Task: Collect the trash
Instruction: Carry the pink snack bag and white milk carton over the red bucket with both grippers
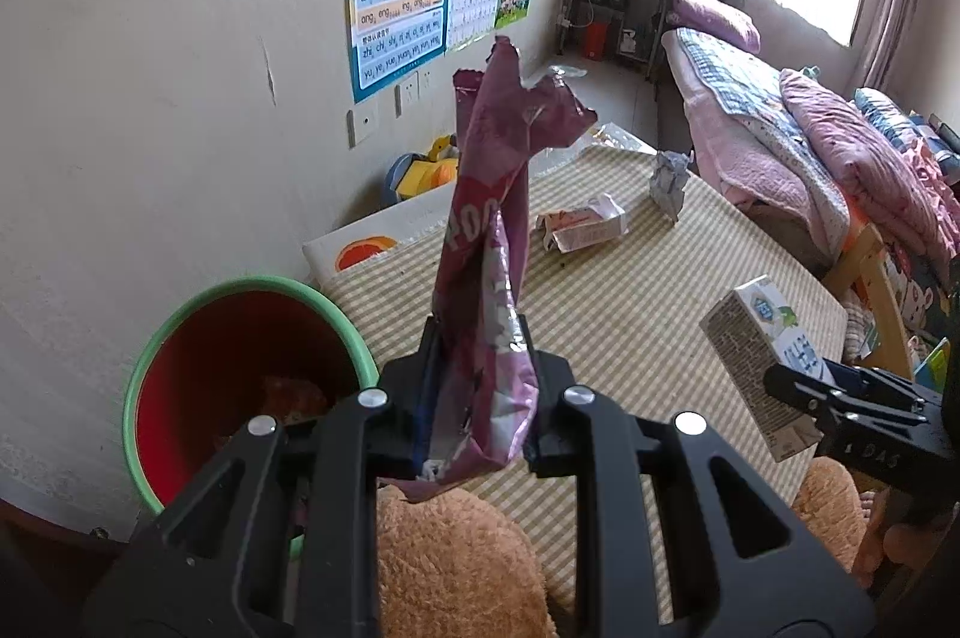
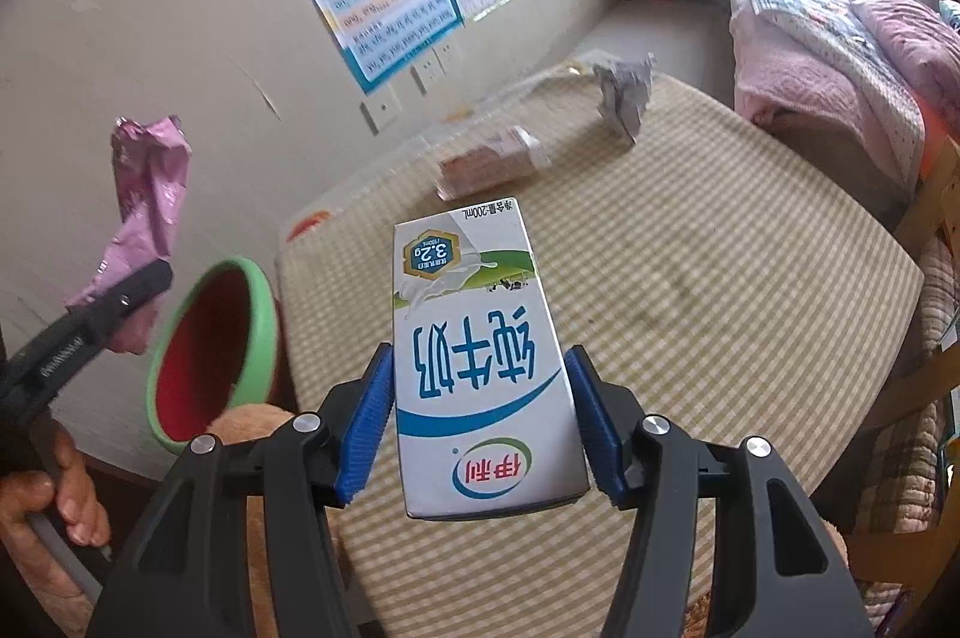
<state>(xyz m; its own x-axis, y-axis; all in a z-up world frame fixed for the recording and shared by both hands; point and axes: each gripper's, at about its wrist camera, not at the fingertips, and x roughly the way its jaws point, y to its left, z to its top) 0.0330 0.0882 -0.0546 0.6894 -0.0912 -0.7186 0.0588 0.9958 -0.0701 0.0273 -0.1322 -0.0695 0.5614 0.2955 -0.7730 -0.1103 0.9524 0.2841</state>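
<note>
I see a purple-pink wrapper [image 1: 489,242] with white lettering at twelve o'clock, and a red bin [image 1: 240,368] with a mint-green rim at nine. The milk carton [image 2: 480,368] is white with blue characters, the tablecloth [image 2: 690,278] beige-checked.

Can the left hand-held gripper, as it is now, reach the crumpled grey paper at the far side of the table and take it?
Probably not: the left hand-held gripper is shut on the purple wrapper, and the grey paper lies far across the table.
</note>
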